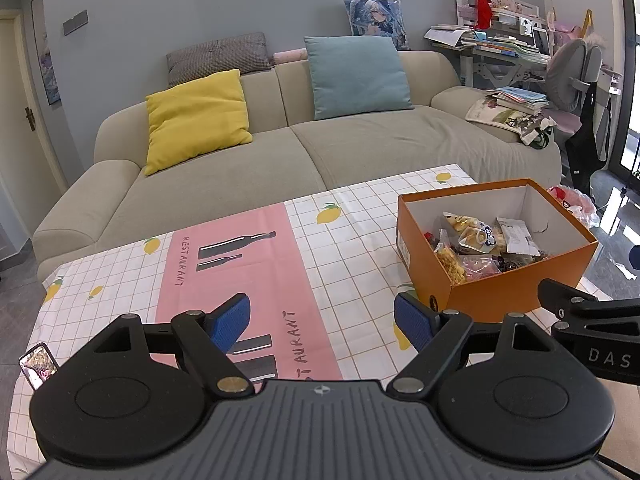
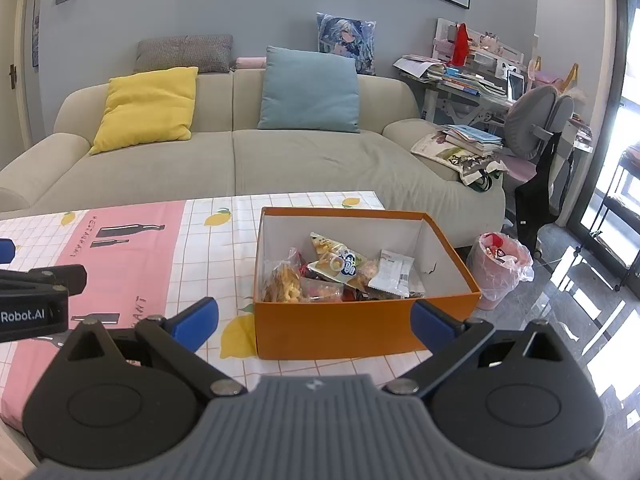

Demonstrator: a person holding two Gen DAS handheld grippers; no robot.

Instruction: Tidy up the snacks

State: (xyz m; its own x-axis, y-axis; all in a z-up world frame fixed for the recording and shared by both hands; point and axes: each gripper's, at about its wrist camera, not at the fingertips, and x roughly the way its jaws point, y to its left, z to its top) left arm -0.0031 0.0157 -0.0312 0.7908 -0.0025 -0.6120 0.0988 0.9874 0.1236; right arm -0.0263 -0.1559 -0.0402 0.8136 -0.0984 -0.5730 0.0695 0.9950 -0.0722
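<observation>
Several snack packets (image 2: pixel 340 272) lie heaped in my orange box (image 2: pixel 360 328), a white-lined cardboard one with no lid: puffed yellow crisps in clear bags, a pale green-and-white pouch, a white sachet, darker wrappers underneath. The box sits on the worktop (image 2: pixel 212 236), on a cloth of lemon-print checks with a pink panel. My right hand-held gripper (image 2: pixel 316 322) hovers just in front of the box's near wall, blue fingers spread wide and holding nothing. My left hand-held gripper (image 1: pixel 322 322) hangs over the pink panel, likewise spread and bare, with the box (image 1: pixel 500 300) ahead to its right, close beside its right finger.
</observation>
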